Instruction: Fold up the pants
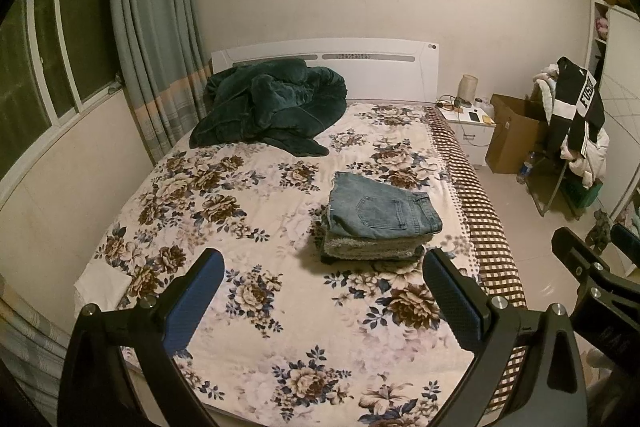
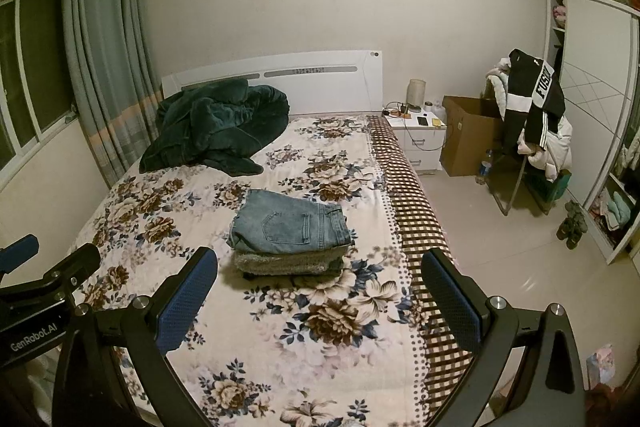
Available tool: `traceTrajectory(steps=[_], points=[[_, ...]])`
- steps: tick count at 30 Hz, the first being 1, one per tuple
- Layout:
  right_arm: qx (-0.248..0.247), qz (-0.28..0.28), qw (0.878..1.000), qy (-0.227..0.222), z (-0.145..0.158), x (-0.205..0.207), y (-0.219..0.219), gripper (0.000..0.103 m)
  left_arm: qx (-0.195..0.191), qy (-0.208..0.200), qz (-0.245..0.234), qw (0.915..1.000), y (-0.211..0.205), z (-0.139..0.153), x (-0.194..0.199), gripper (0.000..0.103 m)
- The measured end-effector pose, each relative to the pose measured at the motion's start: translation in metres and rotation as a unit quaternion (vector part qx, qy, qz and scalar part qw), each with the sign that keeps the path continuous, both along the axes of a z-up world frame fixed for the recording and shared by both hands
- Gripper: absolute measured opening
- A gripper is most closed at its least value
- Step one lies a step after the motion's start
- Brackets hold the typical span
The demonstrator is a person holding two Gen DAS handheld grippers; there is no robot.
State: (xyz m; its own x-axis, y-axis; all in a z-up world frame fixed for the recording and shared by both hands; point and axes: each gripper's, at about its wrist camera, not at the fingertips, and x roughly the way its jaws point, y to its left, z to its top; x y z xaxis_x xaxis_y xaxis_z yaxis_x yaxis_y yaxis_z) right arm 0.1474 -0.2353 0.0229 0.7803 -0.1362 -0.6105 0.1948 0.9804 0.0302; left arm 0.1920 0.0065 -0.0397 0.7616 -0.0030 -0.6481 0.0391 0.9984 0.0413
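Folded light-blue jeans lie on top of a small stack of folded garments on the floral bed, toward its right side. They also show in the right wrist view. My left gripper is open and empty, held above the foot of the bed, short of the stack. My right gripper is open and empty, also above the bed's foot near its right edge. The right gripper shows at the right edge of the left wrist view, and the left gripper at the left edge of the right wrist view.
A dark green blanket is heaped at the head of the bed. A white nightstand, a cardboard box and a chair piled with clothes stand to the right. A wardrobe lines the right wall, a curtain the left.
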Motion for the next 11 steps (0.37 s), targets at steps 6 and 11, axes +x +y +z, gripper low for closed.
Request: traceTrajectory(steps=[6, 11], points=[[-0.001, 0.001, 1.0, 0.0, -0.0003, -0.0002, 0.0001, 0.103, 0.0, 0.0, 0.0, 1.0, 0.0008, -0.0002, 0.0002, 0.102], [0.0, -0.001, 1.0, 0.0, -0.0005, -0.001, 0.0004, 0.103, -0.002, -0.005, 0.001, 1.0, -0.0044, 0.0026, 0.0003, 0.102]])
